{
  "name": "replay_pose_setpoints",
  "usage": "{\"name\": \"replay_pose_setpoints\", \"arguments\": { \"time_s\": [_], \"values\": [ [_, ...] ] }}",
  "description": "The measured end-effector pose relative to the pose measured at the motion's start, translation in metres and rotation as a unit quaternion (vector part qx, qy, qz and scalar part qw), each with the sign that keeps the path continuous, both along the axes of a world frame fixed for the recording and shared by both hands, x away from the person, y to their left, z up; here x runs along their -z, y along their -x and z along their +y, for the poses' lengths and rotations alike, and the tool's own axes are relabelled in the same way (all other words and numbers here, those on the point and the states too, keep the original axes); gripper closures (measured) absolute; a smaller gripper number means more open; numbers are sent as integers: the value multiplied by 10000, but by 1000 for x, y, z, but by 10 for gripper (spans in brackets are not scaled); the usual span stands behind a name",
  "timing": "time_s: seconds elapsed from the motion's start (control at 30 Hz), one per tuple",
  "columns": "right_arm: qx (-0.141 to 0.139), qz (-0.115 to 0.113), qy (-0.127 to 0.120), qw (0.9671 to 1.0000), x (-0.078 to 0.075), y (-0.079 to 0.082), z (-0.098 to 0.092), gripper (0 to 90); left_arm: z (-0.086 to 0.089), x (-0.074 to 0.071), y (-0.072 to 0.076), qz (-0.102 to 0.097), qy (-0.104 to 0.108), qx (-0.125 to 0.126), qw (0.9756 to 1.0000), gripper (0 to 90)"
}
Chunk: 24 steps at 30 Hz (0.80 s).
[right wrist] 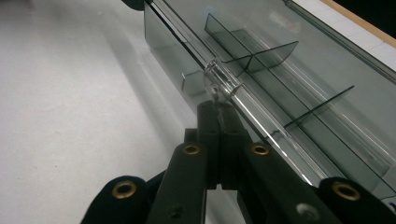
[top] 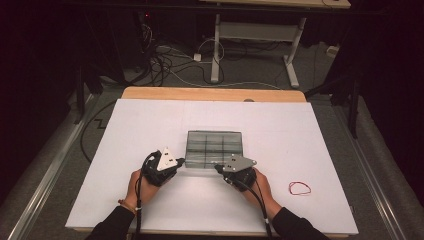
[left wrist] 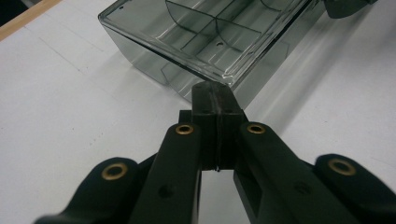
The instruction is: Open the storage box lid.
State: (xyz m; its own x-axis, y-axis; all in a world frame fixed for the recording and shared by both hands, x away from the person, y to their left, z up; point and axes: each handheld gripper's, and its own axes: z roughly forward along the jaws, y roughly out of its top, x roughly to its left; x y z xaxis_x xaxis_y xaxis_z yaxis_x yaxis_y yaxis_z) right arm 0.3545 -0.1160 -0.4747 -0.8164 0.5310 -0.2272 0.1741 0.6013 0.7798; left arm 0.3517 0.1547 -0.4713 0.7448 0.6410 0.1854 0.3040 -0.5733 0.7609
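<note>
A: Starting at the left, what do you see?

B: The left gripper (top: 181,161) sits in the person's left hand (top: 135,187) on the white counter (top: 125,135). Its jaws are pressed together with nothing between them. In the left gripper view the closed tips (left wrist: 215,95) rest right at the near edge of the clear compartment box (left wrist: 205,42), at its left corner; whether they actually touch the rim I can't say for sure.

A: And the box itself?

B: The clear compartment box (top: 215,148) lies flat near the middle of the counter, just beyond both grippers. It is smoky, see-through plastic with thin dividers inside, and its clear lid looks to be lying shut on top.

A: Moving on to the right?

B: The right gripper (top: 218,168), in the right hand (top: 262,190), points at the box's near edge as well. Its jaws are also squeezed together, empty. In the right gripper view the tips (right wrist: 218,112) sit just under a small clear latch tab (right wrist: 218,84) on the front rim, touching or almost touching it.

A: Anything farther right?

B: A red rubber band (top: 299,188) lies on the counter, well apart from the box and the right hand.
</note>
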Motion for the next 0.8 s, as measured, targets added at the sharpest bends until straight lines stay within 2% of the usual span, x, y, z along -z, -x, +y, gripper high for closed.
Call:
{"name": "replay_pose_setpoints", "arguments": {
  "time_s": [0.37, 0.5, 0.73, 0.8],
  "values": [
    [-47, -79, -3, 10000, 0, -1, 1, 900, 0, -2, 1, -43, 93, 83, 9999, 874],
    [-54, -65, 43, 10000, 1, -1, 1, 900, 1, 0, -1, -1, 109, 71, 9999, 873],
    [10, -56, -36, 10000, -3, 0, -5, 900, 1, 0, -1, -23, 103, 55, 9999, 873],
    [1, -86, -16, 10000, -2, 0, -4, 900, -1, 0, -4, -84, 93, -13, 9999, 873]
  ]
}}
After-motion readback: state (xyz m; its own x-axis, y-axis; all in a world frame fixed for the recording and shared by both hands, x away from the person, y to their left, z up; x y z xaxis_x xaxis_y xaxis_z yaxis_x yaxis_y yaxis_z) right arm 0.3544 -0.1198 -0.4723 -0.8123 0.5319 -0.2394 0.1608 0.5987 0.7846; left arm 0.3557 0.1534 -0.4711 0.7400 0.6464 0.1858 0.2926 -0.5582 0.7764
